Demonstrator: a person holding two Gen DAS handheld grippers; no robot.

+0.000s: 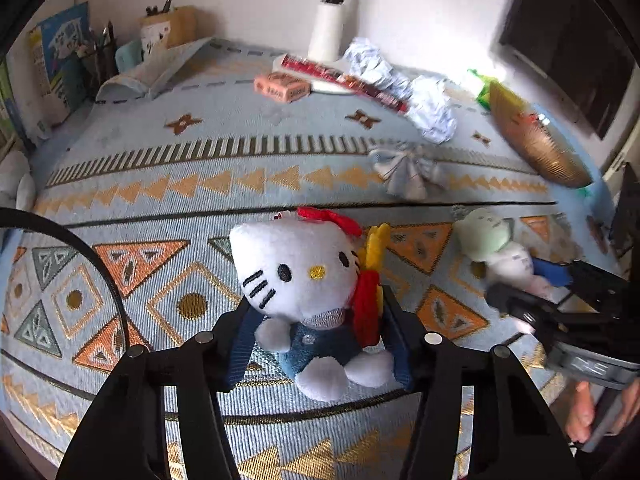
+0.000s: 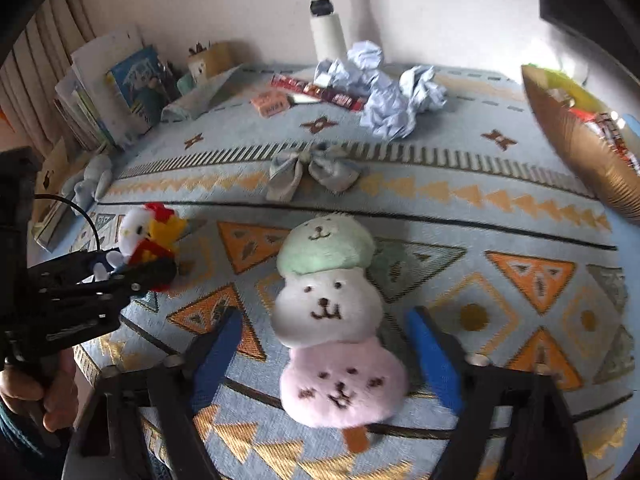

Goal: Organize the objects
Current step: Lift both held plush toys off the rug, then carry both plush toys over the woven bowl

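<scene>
Grasping is the step in hand, with one soft toy per tool. My left gripper (image 1: 316,336) has its blue pads (image 1: 240,344) either side of the white cat plush (image 1: 304,276), at the body below the head; the pads look pressed against its sides, so I read it as clamped on the toy. My right gripper (image 2: 326,356) straddles the stacked-faces plush (image 2: 332,316), but cloth shows between each blue pad (image 2: 218,354) and the toy, so those jaws stand apart from it and hold nothing yet.

The cat plush sits upright on the near part of the patterned tablecloth (image 1: 160,184), with a red bow, denim overalls and a red-and-yellow piece at its right side. The stacked-faces plush lies flat, to the right of the cat: green face farthest, white in the middle, pink nearest, with an orange stub at the near end.

Next, as I judge it, the right jaws must meet the white or pink section squarely before any lift. A destination is not evident; the gold bowl (image 2: 584,148) at far right is one candidate.
</scene>
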